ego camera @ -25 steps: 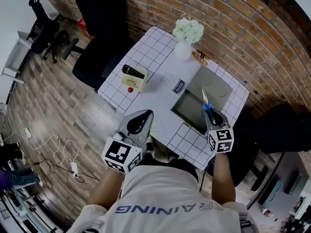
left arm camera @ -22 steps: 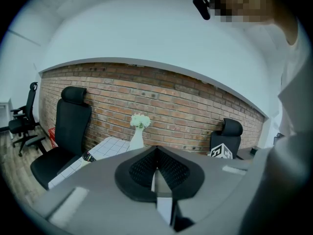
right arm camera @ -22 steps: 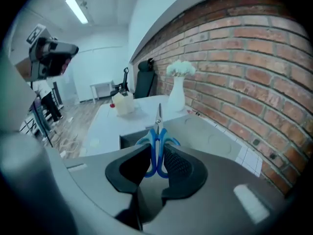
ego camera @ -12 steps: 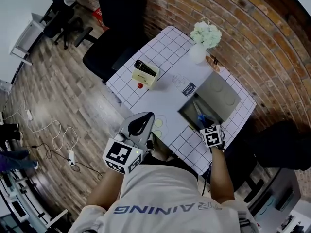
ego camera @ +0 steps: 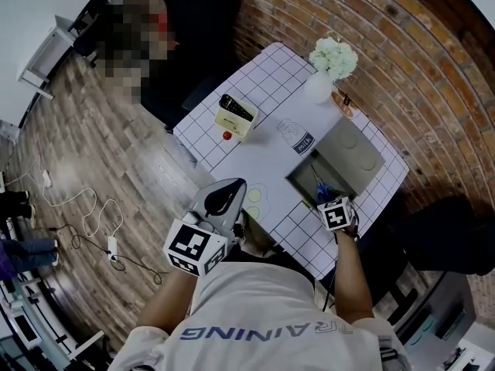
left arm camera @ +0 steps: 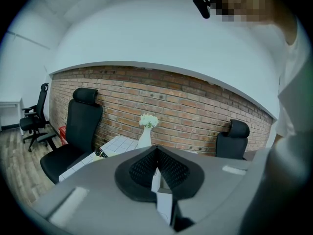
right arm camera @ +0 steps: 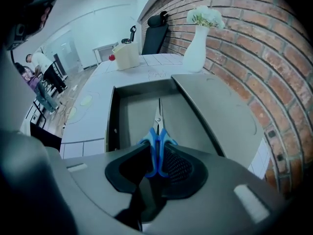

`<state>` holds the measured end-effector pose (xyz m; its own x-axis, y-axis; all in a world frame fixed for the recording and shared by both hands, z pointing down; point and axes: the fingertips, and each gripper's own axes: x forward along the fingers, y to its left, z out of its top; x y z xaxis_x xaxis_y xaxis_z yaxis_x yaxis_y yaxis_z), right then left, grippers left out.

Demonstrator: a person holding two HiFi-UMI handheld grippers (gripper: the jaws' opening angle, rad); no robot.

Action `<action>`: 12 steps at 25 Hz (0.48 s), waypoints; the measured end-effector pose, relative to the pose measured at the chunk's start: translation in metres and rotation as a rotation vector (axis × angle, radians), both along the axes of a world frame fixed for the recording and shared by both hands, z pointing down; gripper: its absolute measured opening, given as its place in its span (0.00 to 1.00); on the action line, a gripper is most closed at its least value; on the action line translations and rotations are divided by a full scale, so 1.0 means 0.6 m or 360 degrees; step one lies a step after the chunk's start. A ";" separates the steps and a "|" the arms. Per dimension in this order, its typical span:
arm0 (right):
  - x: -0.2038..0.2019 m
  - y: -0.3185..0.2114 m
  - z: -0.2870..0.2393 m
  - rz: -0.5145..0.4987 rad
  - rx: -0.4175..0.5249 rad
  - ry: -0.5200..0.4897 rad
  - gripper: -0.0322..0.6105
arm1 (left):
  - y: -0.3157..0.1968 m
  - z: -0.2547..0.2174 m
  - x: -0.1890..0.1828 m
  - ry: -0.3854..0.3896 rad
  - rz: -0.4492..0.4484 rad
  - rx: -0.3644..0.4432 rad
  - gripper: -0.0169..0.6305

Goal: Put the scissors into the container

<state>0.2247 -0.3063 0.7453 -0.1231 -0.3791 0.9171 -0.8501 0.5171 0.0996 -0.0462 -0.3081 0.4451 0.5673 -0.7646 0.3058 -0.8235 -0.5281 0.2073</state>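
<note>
— Where are the scissors (right arm camera: 158,126)?
— Their blue handles are pinched between the right gripper's (right arm camera: 157,155) jaws. The blades point away, low inside the open grey container (right arm camera: 131,112).
— And the left gripper (left arm camera: 156,166)?
— Its jaws are pressed together. It is held by the checked table's (ego camera: 255,110) near edge.

The scissors (right arm camera: 157,131) are fitted with glossy blue plastic handles and bare metal blades. The container (right arm camera: 134,114) is finished in smooth, matt grey — metal, by its look. The wall (right arm camera: 254,48) is laid in rough brick, the floor (ego camera: 93,176) in wood planks — grainy, dull.
</note>
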 end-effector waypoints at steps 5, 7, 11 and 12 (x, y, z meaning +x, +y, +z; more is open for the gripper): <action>0.001 -0.019 -0.029 0.0055 0.0114 -0.0082 0.23 | -0.005 -0.003 -0.003 0.0007 0.0007 0.0013 0.03; 0.002 -0.025 -0.064 0.0116 0.0171 -0.0133 0.23 | -0.009 -0.008 0.000 0.0014 0.0019 0.0021 0.03; 0.007 -0.042 -0.158 0.0226 0.0375 -0.0297 0.17 | -0.018 -0.027 0.015 0.0034 0.0059 0.0059 0.03; 0.009 -0.045 -0.186 0.0249 0.0437 -0.0339 0.15 | -0.020 -0.032 0.021 0.0039 0.0073 0.0071 0.03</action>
